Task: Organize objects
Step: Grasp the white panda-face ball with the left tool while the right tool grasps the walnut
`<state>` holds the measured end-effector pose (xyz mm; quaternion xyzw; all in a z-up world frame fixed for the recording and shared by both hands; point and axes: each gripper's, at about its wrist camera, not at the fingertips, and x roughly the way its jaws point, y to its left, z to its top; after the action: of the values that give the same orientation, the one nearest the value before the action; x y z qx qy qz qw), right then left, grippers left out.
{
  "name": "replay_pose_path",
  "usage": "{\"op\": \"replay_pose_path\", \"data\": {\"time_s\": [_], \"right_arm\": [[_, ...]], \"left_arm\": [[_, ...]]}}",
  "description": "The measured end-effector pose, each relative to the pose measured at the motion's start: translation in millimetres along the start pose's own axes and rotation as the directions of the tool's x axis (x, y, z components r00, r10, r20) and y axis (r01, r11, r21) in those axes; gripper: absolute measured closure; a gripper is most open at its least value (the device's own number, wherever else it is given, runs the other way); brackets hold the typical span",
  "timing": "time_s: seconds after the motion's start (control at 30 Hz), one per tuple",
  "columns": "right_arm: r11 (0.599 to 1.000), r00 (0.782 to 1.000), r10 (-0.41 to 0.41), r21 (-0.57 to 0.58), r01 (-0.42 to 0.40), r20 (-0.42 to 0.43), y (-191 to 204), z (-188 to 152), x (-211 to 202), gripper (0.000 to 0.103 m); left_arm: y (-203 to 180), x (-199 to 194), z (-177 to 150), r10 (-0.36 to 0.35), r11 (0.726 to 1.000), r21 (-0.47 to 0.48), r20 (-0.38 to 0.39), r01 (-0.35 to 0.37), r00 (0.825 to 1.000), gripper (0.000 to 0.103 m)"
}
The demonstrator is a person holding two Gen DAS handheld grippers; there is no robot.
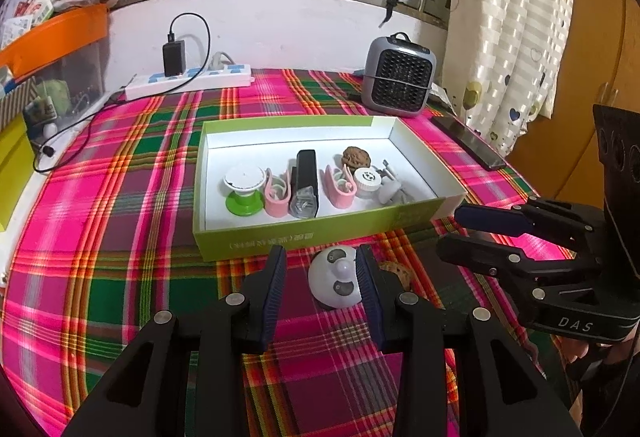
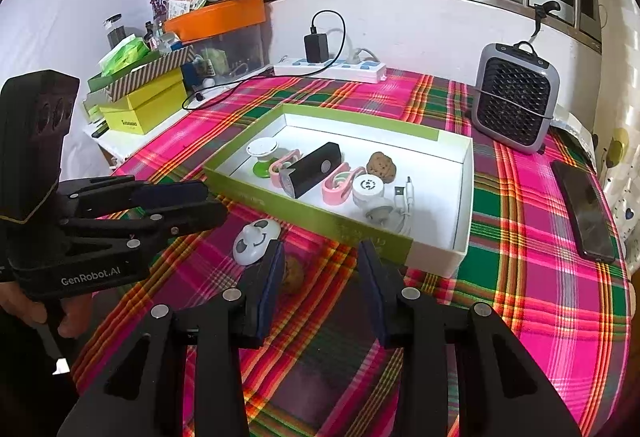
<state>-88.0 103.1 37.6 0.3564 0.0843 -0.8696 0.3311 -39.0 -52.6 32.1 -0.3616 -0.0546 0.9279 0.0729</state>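
Left wrist view reads "DAS" on the right gripper (image 1: 460,233), jaws apart over the plaid cloth (image 1: 120,197), while "GenRobot.AI" marks the left gripper (image 2: 218,203), spread beside a white panda-faced gadget (image 1: 334,279) lying before the green box (image 1: 304,237), whose printing is illegible.

white panda-face gadget (image 1: 335,280) | upright on cloth, between left fingers, nearer right one | brown walnut (image 1: 398,273) | just outside right finger
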Motion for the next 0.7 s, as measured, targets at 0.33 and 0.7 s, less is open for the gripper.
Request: {"op": "replay_pose_path", "data": {"time_s": [0.33, 0.7], "right_arm": [[1.0, 0.999, 0.017, -0.011, -0.017, -0.042, 4, -5, 13, 0.064], [0.999, 0.996, 0.037, -0.026, -0.039, -0.079, 6, -11, 22, 0.064]], "left_arm": [[-3, 15, -6, -0.016, 1.0, 0.002, -0.047, 0.016, 0.999, 0.069], [-5, 25, -8, -0.042, 0.999, 0.011, -0.077, 0.043, 0.996, 0.069]]}}
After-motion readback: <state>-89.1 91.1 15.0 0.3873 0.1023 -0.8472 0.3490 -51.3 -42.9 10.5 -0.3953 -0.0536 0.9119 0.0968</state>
